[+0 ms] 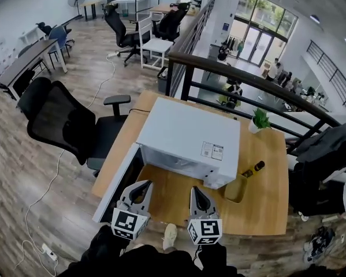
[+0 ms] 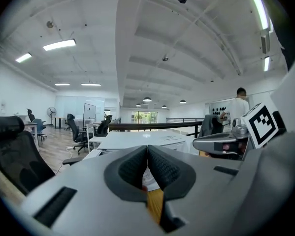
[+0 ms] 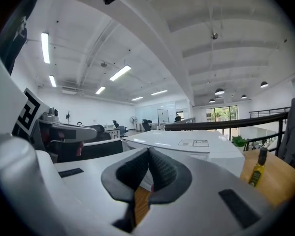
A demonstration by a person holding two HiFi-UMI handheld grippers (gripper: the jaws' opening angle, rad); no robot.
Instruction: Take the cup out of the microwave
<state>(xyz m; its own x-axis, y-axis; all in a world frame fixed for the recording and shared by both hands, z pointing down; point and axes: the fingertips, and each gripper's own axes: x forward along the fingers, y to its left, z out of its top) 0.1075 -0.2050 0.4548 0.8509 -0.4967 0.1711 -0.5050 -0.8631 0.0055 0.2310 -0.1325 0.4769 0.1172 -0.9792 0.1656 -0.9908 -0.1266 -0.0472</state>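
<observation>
A white microwave [image 1: 187, 134] stands on the wooden table [image 1: 265, 206] with its door [image 1: 119, 184] swung open to the left. The cavity [image 1: 170, 160] looks pale from above and I cannot make out a cup inside it. My left gripper [image 1: 140, 185] hovers at the table's near edge in front of the open door, jaws shut with nothing between them. My right gripper [image 1: 196, 190] is beside it, in front of the microwave's right half, shut and empty too. The left gripper [image 2: 147, 150] and the right gripper [image 3: 148, 152] each show their pads pressed together, pointing at the microwave [image 3: 186, 144].
A tan container [image 1: 236, 188] and a dark bottle with a yellow label [image 1: 254, 169] stand right of the microwave, the bottle [image 3: 258, 167] also in the right gripper view. A small potted plant [image 1: 259, 120] sits at the table's back. A black office chair [image 1: 63, 123] is left; a railing [image 1: 248, 82] runs behind.
</observation>
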